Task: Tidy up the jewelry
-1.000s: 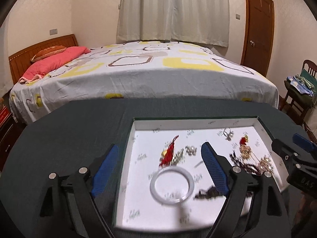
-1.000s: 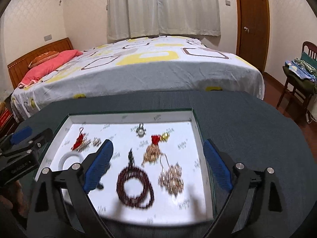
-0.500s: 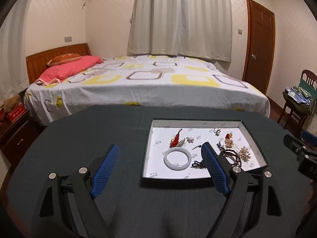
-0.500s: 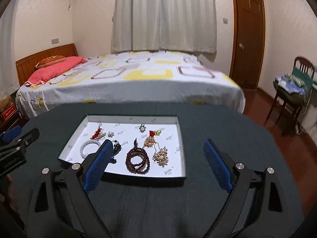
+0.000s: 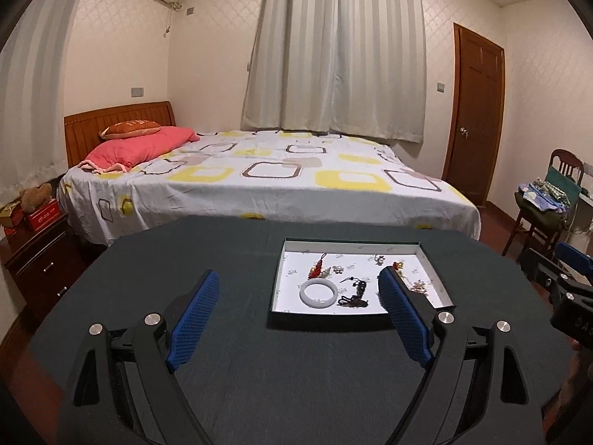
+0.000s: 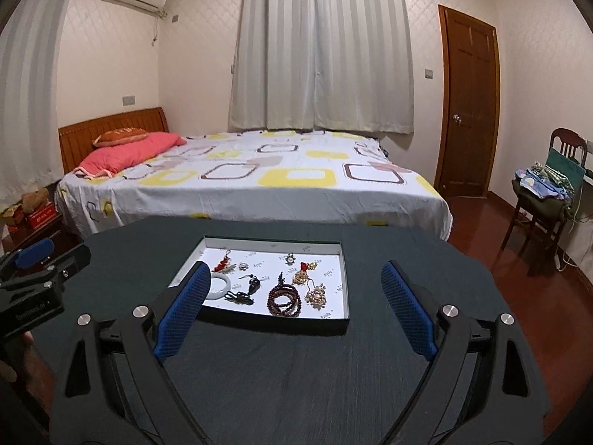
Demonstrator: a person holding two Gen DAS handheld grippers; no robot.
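Observation:
A shallow white-lined tray (image 5: 278, 282) (image 6: 343, 282) lies on a round dark table. It holds a white bangle (image 5: 318, 293) (image 6: 218, 284), a red tassel charm (image 5: 319, 267) (image 6: 221, 264), a dark bead bracelet (image 6: 284, 299), a black pendant on a cord (image 5: 355, 293) (image 6: 247, 289), gold and pearl pieces (image 6: 314, 293) and a small silver charm (image 6: 290, 258). My left gripper (image 5: 299, 315) is open and empty, back from the tray's near left corner. My right gripper (image 6: 292, 307) is open and empty, in front of the tray.
The dark table (image 5: 237, 259) (image 6: 407, 259) stands before a bed (image 5: 267, 181) with a patterned sheet. A nightstand (image 5: 33, 252) is at the left, a chair with clothes (image 6: 545, 193) at the right, a door (image 6: 467, 104) behind.
Both grippers have pulled back and risen from close over the tray. The tray now looks smaller and farther off. Both stay open and empty.

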